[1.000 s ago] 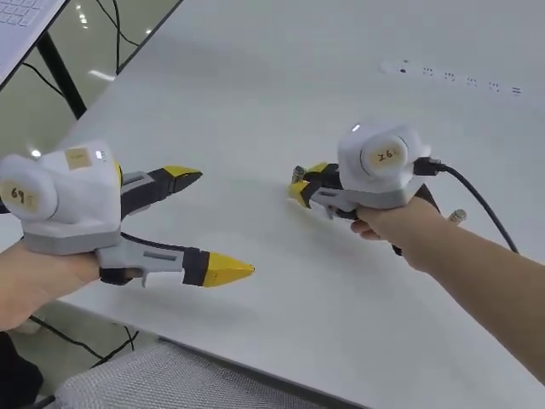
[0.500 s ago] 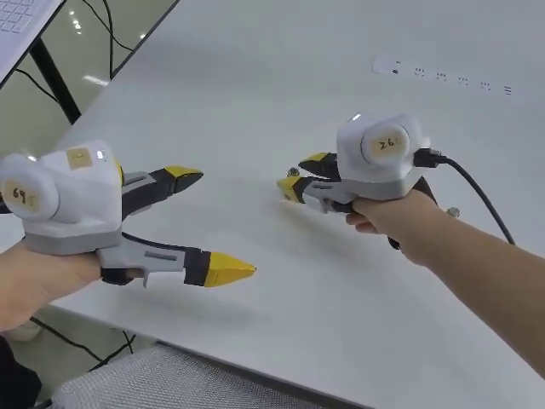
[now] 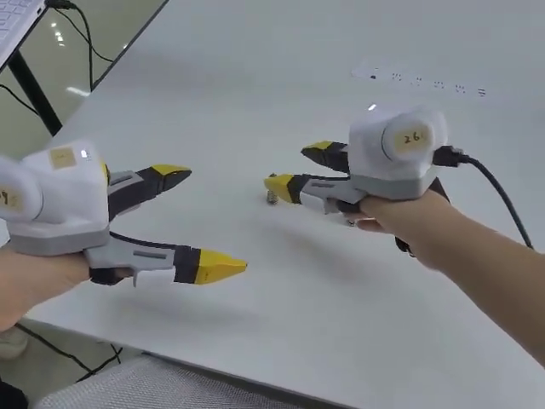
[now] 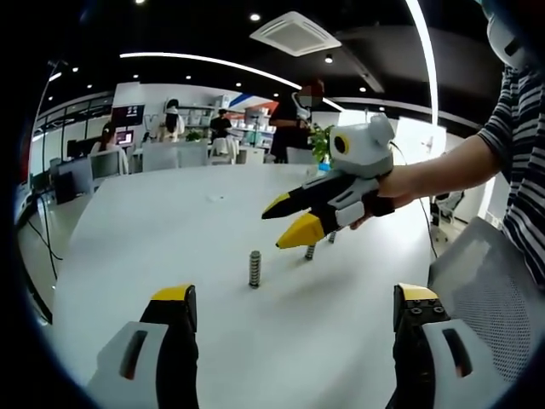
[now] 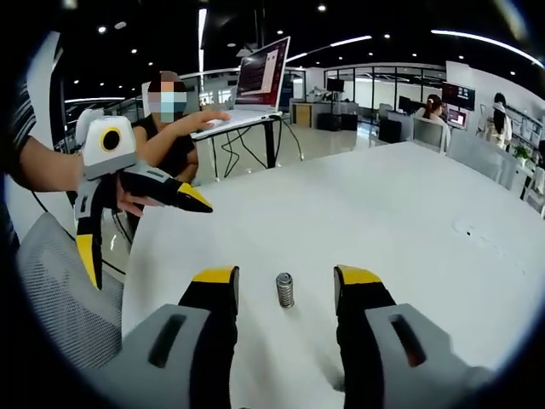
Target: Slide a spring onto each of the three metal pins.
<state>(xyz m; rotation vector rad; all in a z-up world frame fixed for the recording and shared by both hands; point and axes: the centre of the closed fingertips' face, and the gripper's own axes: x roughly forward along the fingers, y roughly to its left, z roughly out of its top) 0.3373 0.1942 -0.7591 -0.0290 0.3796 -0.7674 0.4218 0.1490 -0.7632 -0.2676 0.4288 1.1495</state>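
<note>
The spring (image 5: pixel 285 290) I'm working on stands upright on the table (image 3: pixel 255 85). Nothing grips it. It sits just ahead of the right gripper (image 3: pixel 295 167) and is centred between the tips in the right gripper view. It reads as a coil seated on its pin, though I cannot make out the pin itself.

A second ago those tips sat closer together around that same spot, and now they have spread noticeably. I judge that as a release: this spring looks placed and I am letting go of it. The right jaws stand about half open with nothing between them but air.

My left gripper (image 3: pixel 200 220) hangs at the near left, well apart from the work. Its jaws are spread wide and empty, much as they were.

Counting from the left gripper view, I make three small upright pieces. The first is the clear coil out front. A second upright (image 4: pixel 310 251) stands under the right gripper, and a third upright (image 4: pixel 330 237) just beyond it. Those two are too small for me to say whether they carry springs yet. There are two grippers and one table.
</note>
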